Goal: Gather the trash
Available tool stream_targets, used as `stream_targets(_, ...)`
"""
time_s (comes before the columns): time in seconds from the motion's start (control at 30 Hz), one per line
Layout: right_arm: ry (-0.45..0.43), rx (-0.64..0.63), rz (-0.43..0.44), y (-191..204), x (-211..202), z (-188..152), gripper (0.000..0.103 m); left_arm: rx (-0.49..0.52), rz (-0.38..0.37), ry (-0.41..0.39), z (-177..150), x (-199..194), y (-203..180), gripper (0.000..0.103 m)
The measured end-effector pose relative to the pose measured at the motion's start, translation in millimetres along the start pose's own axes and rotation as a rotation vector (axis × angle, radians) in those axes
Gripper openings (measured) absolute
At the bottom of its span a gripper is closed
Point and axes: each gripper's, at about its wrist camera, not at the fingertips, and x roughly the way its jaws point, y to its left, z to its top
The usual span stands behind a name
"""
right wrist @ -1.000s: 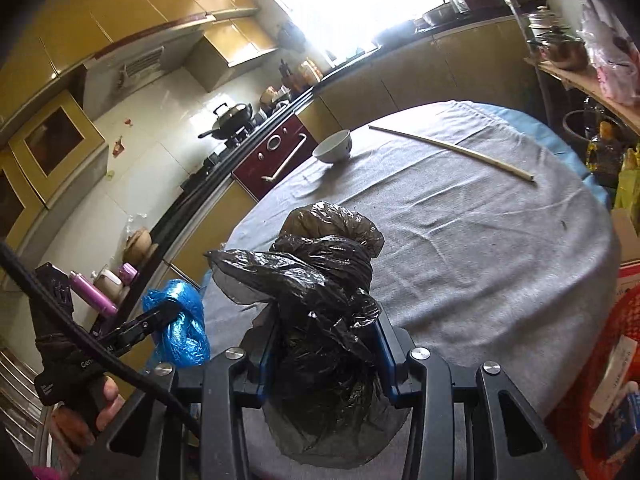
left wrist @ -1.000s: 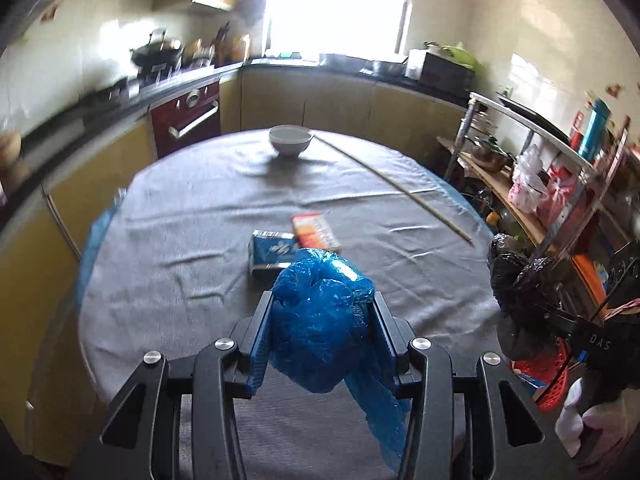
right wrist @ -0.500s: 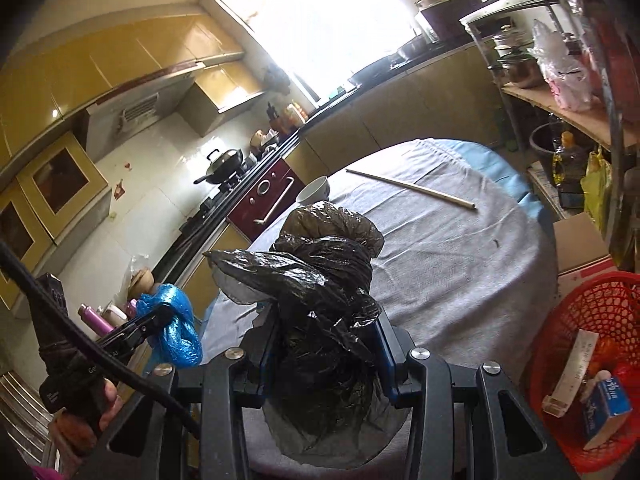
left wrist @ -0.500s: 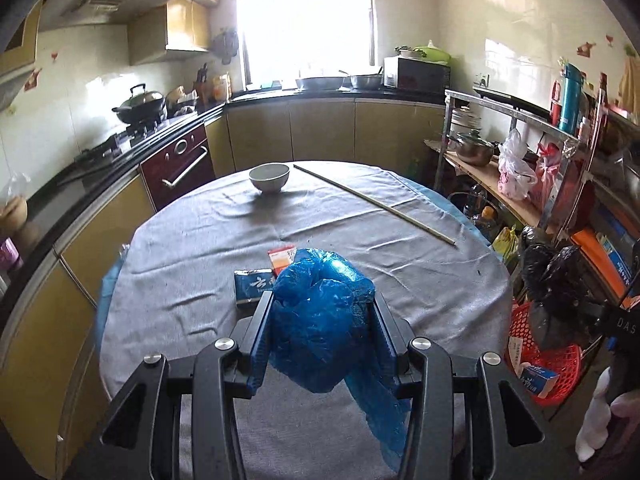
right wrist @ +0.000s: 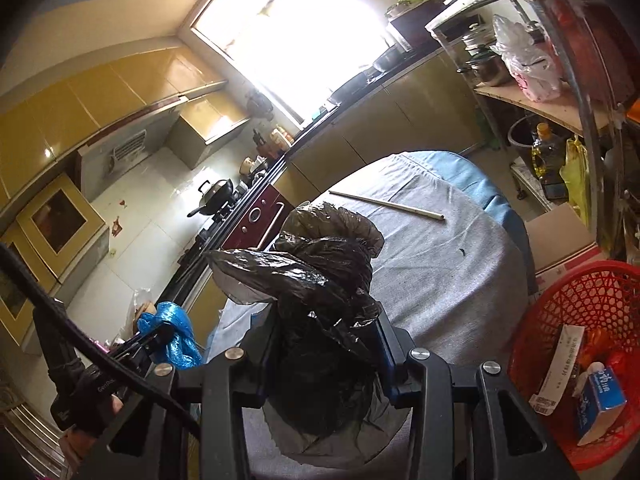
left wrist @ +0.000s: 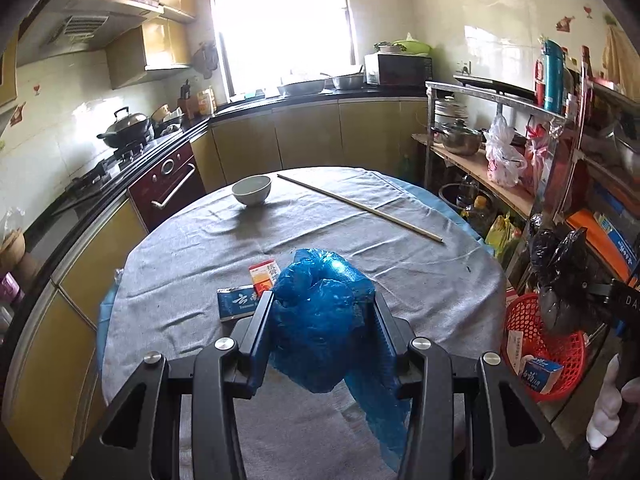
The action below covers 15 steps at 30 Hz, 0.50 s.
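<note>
The left gripper [left wrist: 322, 320] is clamped on a crumpled blue plastic bag [left wrist: 320, 320]; both pads press into its sides, and a loose tail of the film hangs below the right pad. Only the left wrist view shows what lies just beyond those fingertips on the grey tablecloth [left wrist: 200, 248]: a blue carton [left wrist: 236, 302] lying flat and, touching it on its far side, a red-and-white box [left wrist: 264, 272]. Farther ahead a white bowl [left wrist: 252, 190] sits toward the left, and a long thin stick [left wrist: 360, 208] lies diagonally toward the right.

The right gripper [right wrist: 326, 328] is closed on a wad of black plastic bag [right wrist: 320, 280], glossy and creased, bulging above the fingers and drooping beneath them. Only the right wrist view looks down into the red basket [right wrist: 560, 300] low to the right of this gripper: inside are a small blue-and-white carton [right wrist: 600, 400] and a strip of printed paper [right wrist: 560, 364]. Beyond the bag the same stick [right wrist: 388, 204] is visible at the table's far side; the bowl and the two boxes are hidden here.

Each view catches the other tool: the left wrist view shows the black bag [left wrist: 560, 276] hanging over the basket [left wrist: 532, 340] at far right, and the right wrist view shows the blue bag [right wrist: 172, 334] at far left, pinched in its gripper [right wrist: 156, 338].
</note>
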Motion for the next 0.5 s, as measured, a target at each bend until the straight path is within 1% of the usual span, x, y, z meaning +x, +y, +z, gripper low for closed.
stream_targets(0.5, -0.056, 0.097, -0.017, -43.1, -34.4, -0.8, 0.043, 0.105, -0.017, -0.013, 9.7, -1.5, -47.0, 0.047)
